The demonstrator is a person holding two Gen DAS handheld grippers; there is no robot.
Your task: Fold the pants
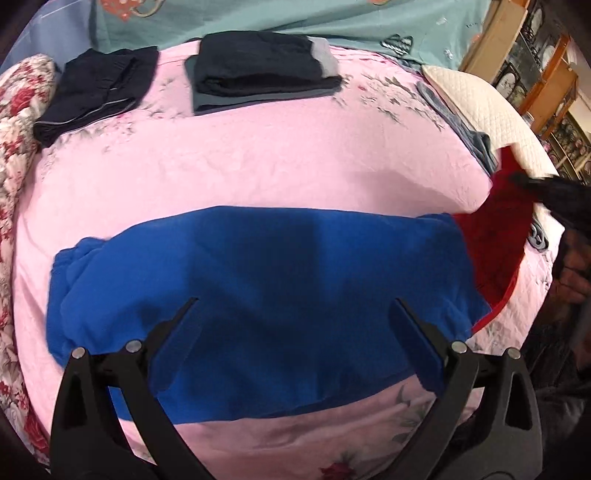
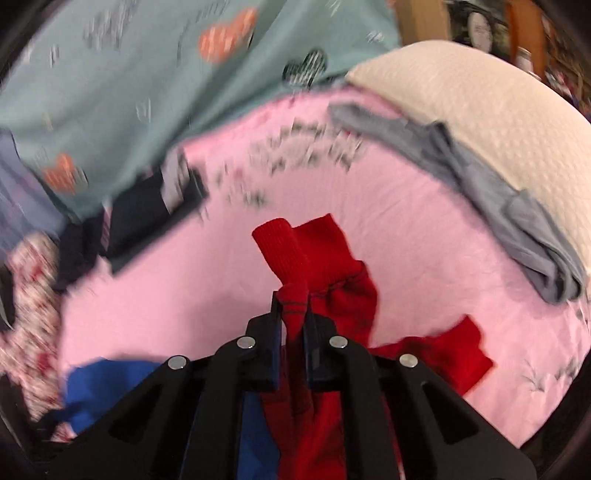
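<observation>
Blue pants (image 1: 266, 295) lie folded flat across the pink bedspread (image 1: 258, 166). My left gripper (image 1: 295, 301) hovers above them, its fingers wide apart and empty. Red pants (image 1: 495, 236) lie at the blue pair's right end, partly under it. In the right wrist view my right gripper (image 2: 293, 312) is shut on a bunched fold of the red pants (image 2: 332, 302) near the ribbed cuffs, which stick out beyond the fingertips. The right gripper (image 1: 517, 180) also shows as a dark shape at the right edge of the left wrist view, with a hand behind it. Blue cloth (image 2: 110, 384) shows at lower left.
Two folded stacks of dark clothes (image 1: 258, 70) (image 1: 96, 88) sit at the far side of the bed. A cream pillow (image 2: 480, 122) with a grey garment (image 2: 498, 206) lies at the right. A teal sheet (image 1: 295, 22) lies behind, a floral quilt (image 1: 14, 147) at left, shelves (image 1: 546, 74) at far right.
</observation>
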